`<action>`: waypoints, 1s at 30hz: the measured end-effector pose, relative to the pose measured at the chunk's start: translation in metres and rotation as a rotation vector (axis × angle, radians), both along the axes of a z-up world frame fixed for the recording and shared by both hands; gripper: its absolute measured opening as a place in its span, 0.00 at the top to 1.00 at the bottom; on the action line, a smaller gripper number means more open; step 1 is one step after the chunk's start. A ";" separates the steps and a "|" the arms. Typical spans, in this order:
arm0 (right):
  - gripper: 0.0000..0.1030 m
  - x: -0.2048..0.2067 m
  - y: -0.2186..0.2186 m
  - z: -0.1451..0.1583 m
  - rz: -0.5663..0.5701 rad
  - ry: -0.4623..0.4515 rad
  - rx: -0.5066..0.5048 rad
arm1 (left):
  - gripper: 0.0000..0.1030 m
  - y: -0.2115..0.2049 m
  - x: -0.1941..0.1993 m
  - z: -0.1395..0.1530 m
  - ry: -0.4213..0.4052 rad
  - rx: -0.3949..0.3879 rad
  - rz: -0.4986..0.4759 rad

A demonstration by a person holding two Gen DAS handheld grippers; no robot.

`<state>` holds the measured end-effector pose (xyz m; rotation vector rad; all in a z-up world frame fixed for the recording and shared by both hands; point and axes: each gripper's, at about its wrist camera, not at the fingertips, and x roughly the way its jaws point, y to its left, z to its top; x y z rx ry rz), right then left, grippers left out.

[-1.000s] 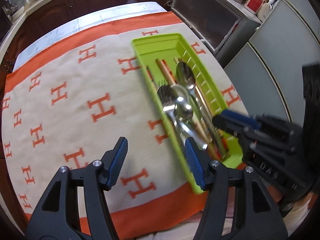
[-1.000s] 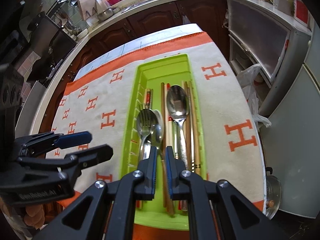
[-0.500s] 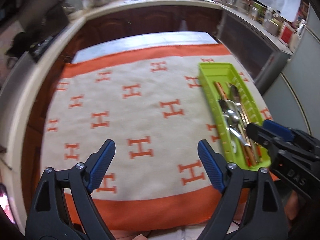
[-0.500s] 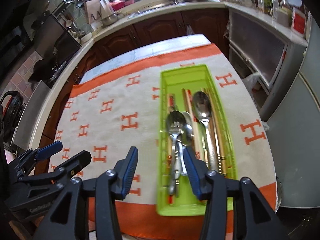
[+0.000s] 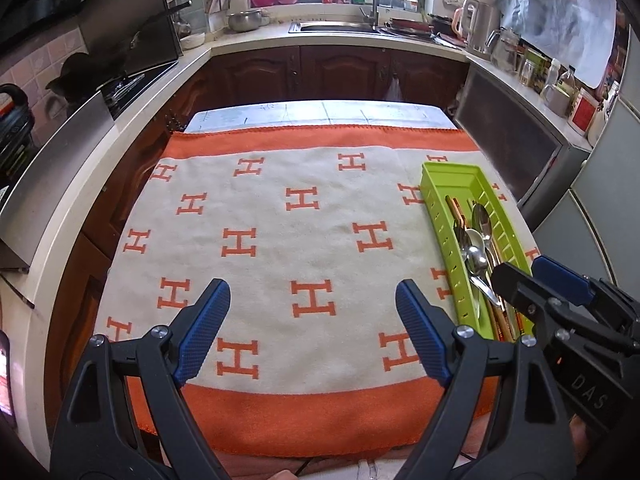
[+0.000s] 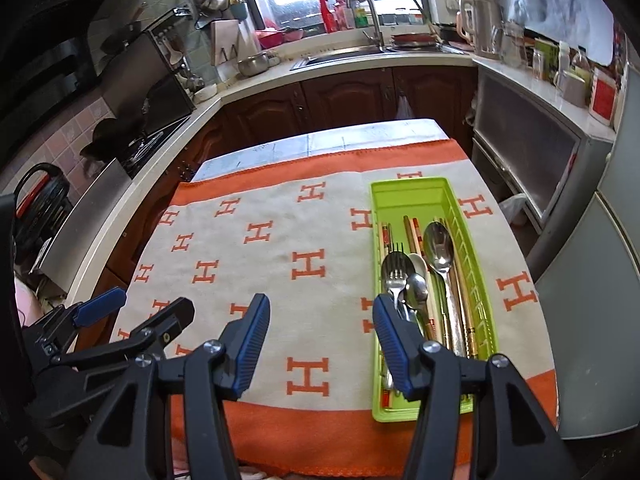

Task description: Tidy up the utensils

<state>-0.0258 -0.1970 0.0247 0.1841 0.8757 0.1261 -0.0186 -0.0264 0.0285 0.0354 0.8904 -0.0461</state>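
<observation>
A lime-green slotted tray (image 6: 412, 190) (image 5: 452, 172) lies at the right side of the cloth. It holds a fork (image 6: 394, 270), a large spoon (image 6: 438, 246), a smaller spoon (image 6: 416, 290) and several wooden chopsticks (image 6: 412, 230). My right gripper (image 6: 320, 322) hovers above the cloth just left of the tray's near end, its jaws opening with nothing between them. My left gripper (image 5: 312, 312) stands open and empty over the middle front of the cloth. In the left wrist view the right gripper (image 5: 540, 276) covers the tray's near end.
A beige cloth with orange H marks and an orange border (image 5: 280, 236) covers the small table. Dark wood cabinets, a sink counter (image 5: 340, 36) and a stove at the left ring the table. A grey fridge (image 6: 592, 320) stands close on the right.
Both grippers rose and drew back from the tray toward the left. The right gripper went from shut over the utensils to open. The left gripper widened.
</observation>
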 end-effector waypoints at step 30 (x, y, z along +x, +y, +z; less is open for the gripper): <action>0.48 -0.001 0.014 -0.002 0.004 0.002 0.002 | 0.19 0.013 -0.004 0.001 -0.038 -0.001 0.029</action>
